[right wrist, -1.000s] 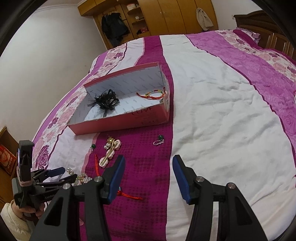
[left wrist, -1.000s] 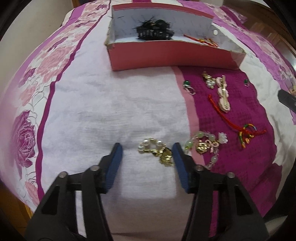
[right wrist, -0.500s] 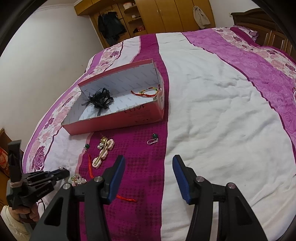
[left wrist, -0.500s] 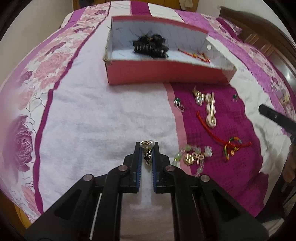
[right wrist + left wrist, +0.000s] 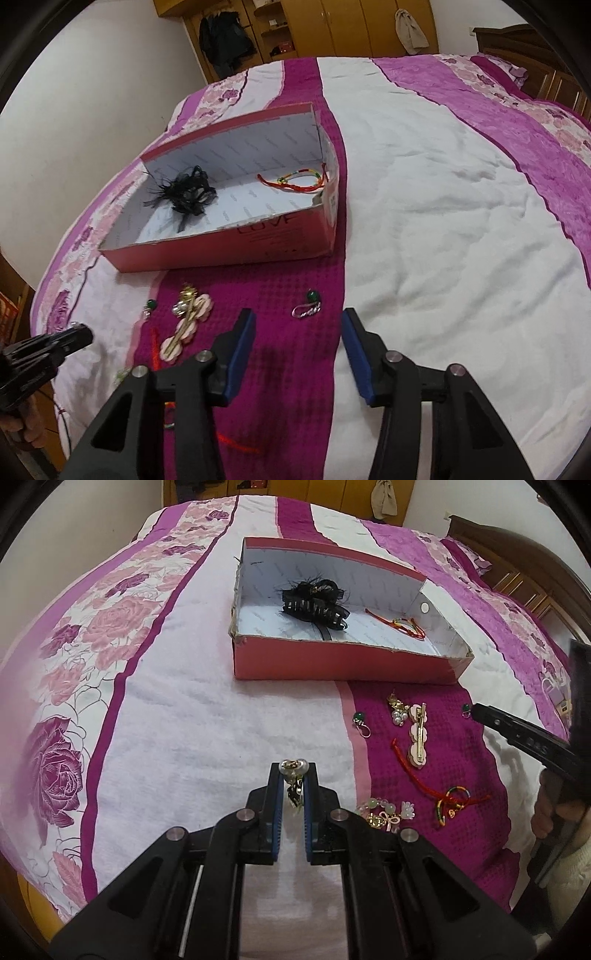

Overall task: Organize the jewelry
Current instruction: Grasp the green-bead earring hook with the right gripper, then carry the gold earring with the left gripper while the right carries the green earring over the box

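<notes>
A bed (image 5: 443, 206) in white, magenta and rose-print stripes fills both views; wooden wardrobes (image 5: 332, 26) line the top of the right wrist view. The pink box (image 5: 332, 664) lies lengthwise across the upper middle. The left tool (image 5: 293, 771) is clenched on a pearl-and-gold piece (image 5: 293, 766) dangling lengthwise between its pads. The right tool (image 5: 298, 321) is closing, nothing between its jaws; a green-bead earring (image 5: 308, 306) lies just beyond.

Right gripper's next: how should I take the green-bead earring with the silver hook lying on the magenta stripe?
Right gripper, jaws closing with nothing between them, should drop from above. Pinch the round green bead of the green-bead earring; its silver hook lies flat on the bedspread, likely too thin.
</notes>
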`<state>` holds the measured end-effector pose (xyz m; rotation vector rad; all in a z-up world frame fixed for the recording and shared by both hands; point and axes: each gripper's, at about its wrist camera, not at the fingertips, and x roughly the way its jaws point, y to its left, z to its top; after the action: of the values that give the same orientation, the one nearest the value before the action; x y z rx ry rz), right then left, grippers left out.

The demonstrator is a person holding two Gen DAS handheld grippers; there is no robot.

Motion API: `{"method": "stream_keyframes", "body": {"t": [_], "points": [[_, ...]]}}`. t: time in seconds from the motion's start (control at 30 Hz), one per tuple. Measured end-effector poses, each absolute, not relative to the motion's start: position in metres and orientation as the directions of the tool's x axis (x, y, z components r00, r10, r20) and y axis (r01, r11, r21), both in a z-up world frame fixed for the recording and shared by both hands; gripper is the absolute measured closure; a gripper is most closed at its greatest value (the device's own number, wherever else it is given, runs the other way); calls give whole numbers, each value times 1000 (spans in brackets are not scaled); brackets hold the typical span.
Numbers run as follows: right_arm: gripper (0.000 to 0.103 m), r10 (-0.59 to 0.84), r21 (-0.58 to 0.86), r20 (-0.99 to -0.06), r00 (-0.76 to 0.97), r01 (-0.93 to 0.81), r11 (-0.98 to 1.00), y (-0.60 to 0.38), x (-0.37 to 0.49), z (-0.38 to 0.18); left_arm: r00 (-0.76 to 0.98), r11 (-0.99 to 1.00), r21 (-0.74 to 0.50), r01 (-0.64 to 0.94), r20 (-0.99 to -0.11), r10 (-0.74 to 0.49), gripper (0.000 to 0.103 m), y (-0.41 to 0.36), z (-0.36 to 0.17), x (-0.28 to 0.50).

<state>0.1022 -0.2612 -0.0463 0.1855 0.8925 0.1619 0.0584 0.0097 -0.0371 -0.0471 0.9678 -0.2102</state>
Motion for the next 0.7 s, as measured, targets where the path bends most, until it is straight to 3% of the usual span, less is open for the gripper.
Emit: {"method": "stream_keyframes", "body": {"t": [0.17, 0.37, 0.7], "points": [[65, 192, 202, -771, 608, -53, 978, -261, 114, -51, 551, 978, -141, 154, -809, -204, 102, 10, -36, 59], [82, 177, 164, -796, 579, -76, 984, -253, 125, -64, 555, 978, -145, 152, -806, -206, 102, 10, -35, 58], [83, 238, 207, -767, 596, -121, 971, -255, 110, -60, 570, 974, -163, 156, -790, -224, 102, 8, -28, 57]]}}
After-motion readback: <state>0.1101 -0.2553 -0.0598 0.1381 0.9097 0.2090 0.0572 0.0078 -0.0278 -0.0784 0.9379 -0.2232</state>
